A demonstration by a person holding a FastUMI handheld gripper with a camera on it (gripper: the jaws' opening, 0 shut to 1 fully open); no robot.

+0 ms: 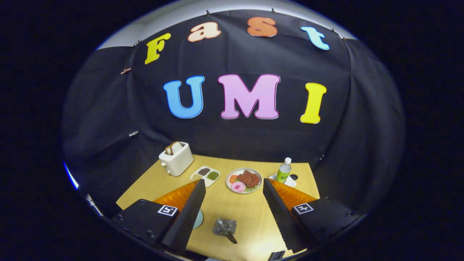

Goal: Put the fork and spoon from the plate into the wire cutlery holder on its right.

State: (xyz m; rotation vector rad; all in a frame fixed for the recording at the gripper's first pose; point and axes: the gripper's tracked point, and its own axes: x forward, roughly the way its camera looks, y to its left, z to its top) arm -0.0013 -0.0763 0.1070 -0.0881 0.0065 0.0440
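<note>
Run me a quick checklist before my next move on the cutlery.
1. Gripper fingers wide open, holding nothing: ok.
2. Wire cutlery holder stands on the table, between the fingers: ok.
3. Dark handle sticks out of the holder; fork or spoon: cannot tell.
4. Pale plate mostly hidden behind one finger; whether cutlery lies on it: cannot tell.
5. Food plate, bottle and toaster stand beyond the fingers, apart from the holder: ok.
</note>
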